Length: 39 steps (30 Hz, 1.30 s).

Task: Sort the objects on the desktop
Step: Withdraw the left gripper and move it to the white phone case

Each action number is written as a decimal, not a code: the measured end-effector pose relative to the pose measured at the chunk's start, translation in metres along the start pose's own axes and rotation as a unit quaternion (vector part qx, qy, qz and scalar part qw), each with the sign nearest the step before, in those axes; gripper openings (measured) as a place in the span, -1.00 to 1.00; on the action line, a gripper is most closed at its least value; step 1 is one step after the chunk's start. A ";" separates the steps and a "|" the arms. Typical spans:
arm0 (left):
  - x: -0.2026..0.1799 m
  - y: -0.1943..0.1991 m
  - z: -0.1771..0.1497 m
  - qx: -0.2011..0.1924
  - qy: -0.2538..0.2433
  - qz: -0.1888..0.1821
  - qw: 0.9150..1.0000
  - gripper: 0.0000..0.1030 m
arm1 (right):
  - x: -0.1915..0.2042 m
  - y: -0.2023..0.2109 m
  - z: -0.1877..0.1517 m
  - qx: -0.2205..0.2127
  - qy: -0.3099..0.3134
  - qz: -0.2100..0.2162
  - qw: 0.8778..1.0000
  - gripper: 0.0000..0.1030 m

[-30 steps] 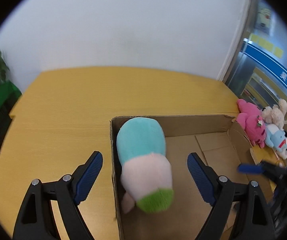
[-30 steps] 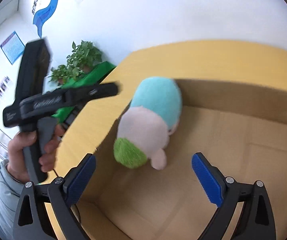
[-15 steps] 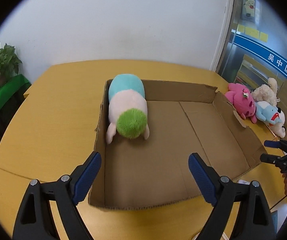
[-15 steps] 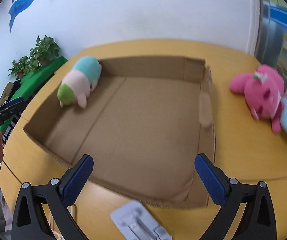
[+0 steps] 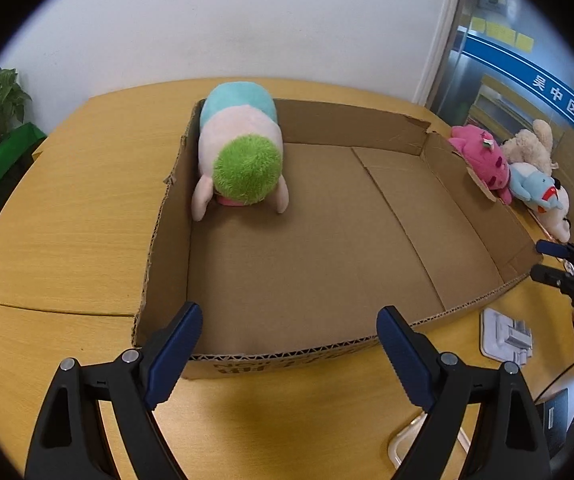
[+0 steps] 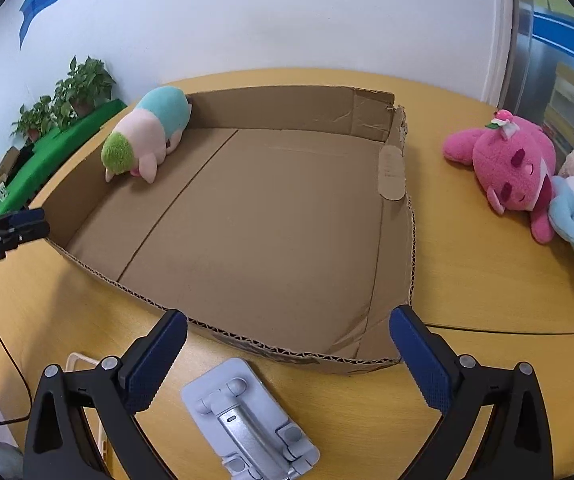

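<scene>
We're hovering btwn picks w/ left claw (image 5: 289, 344) and right claw (image 6: 287, 350) both gaping wide, gripping nothing, fuzzy pastel plush (image 5: 241, 152) lying in far-left corner of corrugated cardboard box (image 6: 395, 168), so next we're prob. needing the soft pink plush (image 6: 507, 168) off the bench (image 6: 467, 272).
</scene>
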<state>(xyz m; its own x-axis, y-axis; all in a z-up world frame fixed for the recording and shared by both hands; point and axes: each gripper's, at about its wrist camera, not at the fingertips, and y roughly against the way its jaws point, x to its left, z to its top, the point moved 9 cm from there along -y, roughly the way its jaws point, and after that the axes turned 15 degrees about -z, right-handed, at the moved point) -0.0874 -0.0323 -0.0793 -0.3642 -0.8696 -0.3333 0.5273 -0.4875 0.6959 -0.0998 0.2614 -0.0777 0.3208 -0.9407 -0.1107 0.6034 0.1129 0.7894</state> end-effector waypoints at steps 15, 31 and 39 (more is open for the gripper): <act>-0.108 0.117 0.019 -0.142 -0.082 -0.015 0.986 0.74 | 0.043 0.127 -0.007 -0.103 -0.014 -0.006 0.995 1.00; -0.136 0.120 -0.024 -0.120 -0.061 -0.037 0.990 0.75 | 0.084 0.163 -0.028 -0.121 0.007 0.033 0.992 1.00; -0.103 0.075 -0.079 -0.024 0.036 -0.069 0.997 0.72 | 0.163 0.108 -0.103 0.010 0.101 0.108 0.989 0.99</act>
<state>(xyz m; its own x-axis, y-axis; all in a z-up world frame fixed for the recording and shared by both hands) 0.0508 0.0148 -0.0432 -0.3811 -0.7963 -0.4697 0.5120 -0.6048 0.6099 0.0926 0.1531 -0.0725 0.5814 -0.8117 -0.0551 0.4913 0.2963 0.8190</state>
